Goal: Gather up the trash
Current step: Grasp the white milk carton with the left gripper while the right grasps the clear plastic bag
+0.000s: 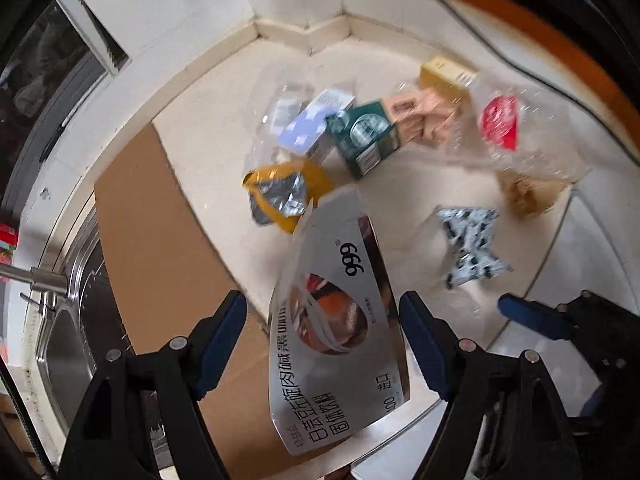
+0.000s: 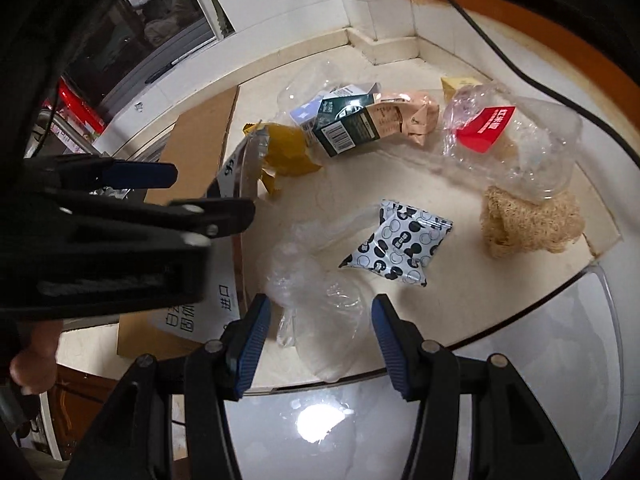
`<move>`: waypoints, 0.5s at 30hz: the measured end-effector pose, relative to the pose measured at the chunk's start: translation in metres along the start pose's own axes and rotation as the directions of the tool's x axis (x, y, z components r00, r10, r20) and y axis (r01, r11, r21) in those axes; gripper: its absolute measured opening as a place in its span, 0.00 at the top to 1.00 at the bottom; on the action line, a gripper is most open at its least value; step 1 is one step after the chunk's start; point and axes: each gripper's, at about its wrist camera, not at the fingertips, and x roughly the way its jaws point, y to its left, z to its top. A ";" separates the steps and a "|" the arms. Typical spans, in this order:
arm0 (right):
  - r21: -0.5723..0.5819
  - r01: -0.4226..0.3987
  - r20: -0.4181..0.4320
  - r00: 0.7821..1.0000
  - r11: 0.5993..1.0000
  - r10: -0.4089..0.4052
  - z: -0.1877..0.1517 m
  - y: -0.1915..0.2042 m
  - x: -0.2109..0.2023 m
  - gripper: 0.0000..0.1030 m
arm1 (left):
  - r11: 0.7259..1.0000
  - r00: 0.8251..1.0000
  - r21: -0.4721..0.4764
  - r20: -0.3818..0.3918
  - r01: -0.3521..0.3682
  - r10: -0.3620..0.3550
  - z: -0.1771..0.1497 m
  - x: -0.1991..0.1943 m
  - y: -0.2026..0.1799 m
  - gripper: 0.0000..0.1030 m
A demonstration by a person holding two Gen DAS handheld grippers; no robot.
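The left gripper (image 1: 323,346) hangs over the near end of the counter (image 1: 208,128) with its jaws spread wide. A grey pouch with "999" printed on it (image 1: 340,320) stands up between them, but there is clear space on either side and neither pad looks to be pressing it. It could tip or slide off the brown cardboard sheet (image 1: 160,248) beneath it before the jaws meet.

The right gripper (image 2: 320,340) is about half open over a crumpled clear plastic bag (image 2: 316,320). The pads sit either side of the film without plainly pinching it, so I would call it unheld. Film that thin could slip out of a closing grip, or drag the spotted black-and-white packet (image 2: 396,240) lying just beyond it.

The two tools are close together, the left one filling the near left of the right-hand view. If both close and lift together they could knock each other.

The rest of the rubbish lies farther back: a torn yellow wrapper (image 1: 288,196), a green box (image 1: 366,136), a pink packet (image 1: 424,116), a yellow carton (image 1: 444,72), a red box (image 2: 484,128) inside a clear container, and a straw-coloured scrubber (image 2: 532,220) on the right. The pieces in the far pile overlap, so pulling one may scatter its neighbours. No bin shows in either view.
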 end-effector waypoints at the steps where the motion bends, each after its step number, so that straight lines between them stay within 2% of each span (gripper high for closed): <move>1: -0.003 -0.011 0.000 1.000 1.000 0.011 0.001 -0.001 0.002 0.48 | 1.000 1.000 -0.011 -0.007 0.005 -0.005 -0.001 0.003 0.003 0.25; 8: -0.063 -0.033 -0.007 0.999 0.997 0.033 0.009 0.012 0.020 0.49 | 0.998 1.000 -0.055 -0.023 0.012 -0.013 -0.009 0.011 0.031 0.25; 11: -0.101 -0.016 -0.018 1.000 0.995 0.014 0.010 0.020 0.033 0.49 | 0.992 0.996 -0.107 -0.053 0.072 -0.078 -0.015 0.018 0.046 0.25; 12: -0.115 -0.004 -0.025 1.000 0.993 0.002 0.010 0.023 0.038 0.50 | 0.988 0.993 -0.122 -0.058 0.090 -0.098 -0.016 0.021 0.048 0.25; 14: -0.137 0.008 -0.038 0.999 0.990 -0.014 0.008 0.027 0.045 0.61 | 0.982 0.990 -0.147 -0.060 0.120 -0.130 -0.016 0.025 0.052 0.28; 15: -0.143 0.013 -0.039 0.999 0.990 -0.019 0.008 0.028 0.047 0.63 | 0.977 0.987 -0.161 -0.059 0.137 -0.148 -0.018 0.026 0.052 0.33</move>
